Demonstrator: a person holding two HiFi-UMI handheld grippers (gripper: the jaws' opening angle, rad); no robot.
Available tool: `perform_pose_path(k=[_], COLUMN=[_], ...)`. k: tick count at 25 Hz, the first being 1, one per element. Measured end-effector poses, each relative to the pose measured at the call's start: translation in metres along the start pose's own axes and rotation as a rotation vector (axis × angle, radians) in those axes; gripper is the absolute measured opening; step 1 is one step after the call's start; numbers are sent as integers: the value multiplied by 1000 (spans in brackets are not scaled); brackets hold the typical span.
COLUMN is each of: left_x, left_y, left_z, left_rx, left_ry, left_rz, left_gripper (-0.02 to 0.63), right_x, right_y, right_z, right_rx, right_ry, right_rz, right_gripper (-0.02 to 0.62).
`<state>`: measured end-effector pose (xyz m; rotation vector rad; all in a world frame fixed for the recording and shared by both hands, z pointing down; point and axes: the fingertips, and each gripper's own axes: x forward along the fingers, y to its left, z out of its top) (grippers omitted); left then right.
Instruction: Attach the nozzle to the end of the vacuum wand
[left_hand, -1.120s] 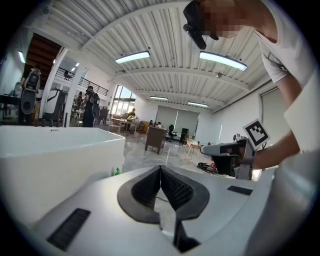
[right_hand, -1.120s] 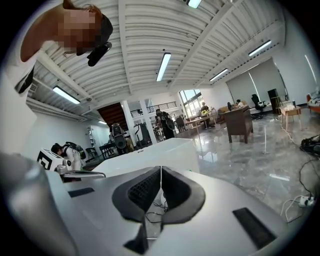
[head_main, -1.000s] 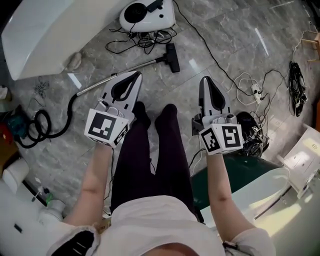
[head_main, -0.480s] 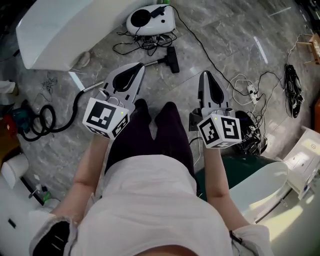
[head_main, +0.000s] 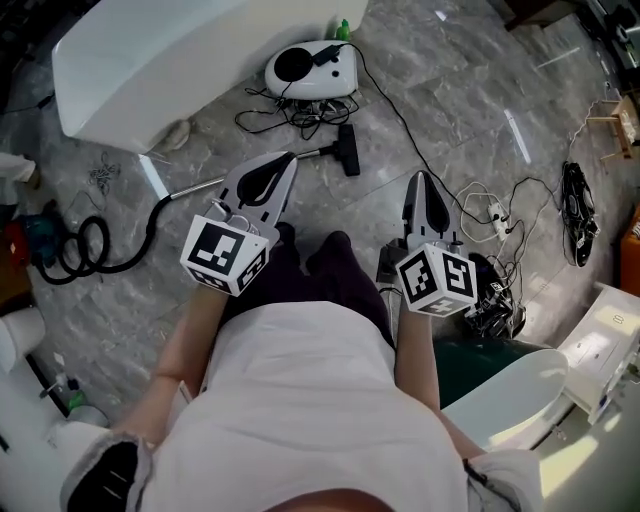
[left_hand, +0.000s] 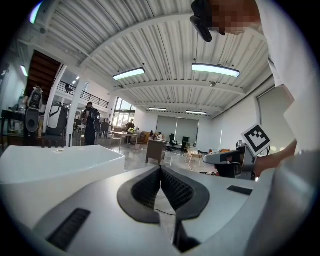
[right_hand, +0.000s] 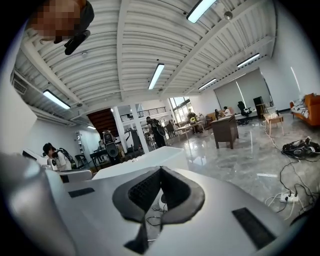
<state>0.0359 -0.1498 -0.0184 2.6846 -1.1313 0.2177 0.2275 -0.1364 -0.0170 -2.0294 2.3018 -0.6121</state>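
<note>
On the marble floor in the head view lies a thin metal vacuum wand (head_main: 190, 187). A black floor nozzle (head_main: 346, 150) sits at its far end, and a black hose (head_main: 95, 255) curls away at its near end. The white vacuum body (head_main: 310, 70) rests beyond the nozzle among loose cords. My left gripper (head_main: 290, 158) hangs in the air above the wand's middle, shut and empty. My right gripper (head_main: 417, 178) is held level to the right of the nozzle, also shut on nothing. In the gripper views the left gripper (left_hand: 160, 167) and the right gripper (right_hand: 161, 170) each show pads pressed together.
A long white tub-like unit (head_main: 180, 50) stands at the back left. A power strip with tangled cables (head_main: 495, 212) and a black cable bundle (head_main: 575, 215) lie on the right. Another white basin (head_main: 510, 395) is at the lower right. The person's legs stand between the grippers.
Both grippers have risen higher above the floor and stay shut. The view has pulled back, so the vacuum, wand and nozzle sit lower in the picture; they lie as before.
</note>
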Motion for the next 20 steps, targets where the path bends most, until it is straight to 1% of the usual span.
perform_pose_path(k=[3, 8, 13, 20], left_x=[-2, -3, -8, -10], left_y=[3, 5, 6, 5], left_z=[2, 3, 0, -2], left_rx=[-4, -4, -4, 4], left_ry=[-12, -16, -10, 0], left_rz=[8, 20, 21, 17], left_gripper=[11, 11, 11, 11], right_x=[3, 4, 2, 1], right_y=[4, 8, 16, 17], right_z=[0, -2, -6, -7], right_rx=[-17, -4, -12, -20], right_ry=[6, 10, 17, 16], right_rz=[15, 23, 33, 39], right_gripper=[15, 15, 15, 15])
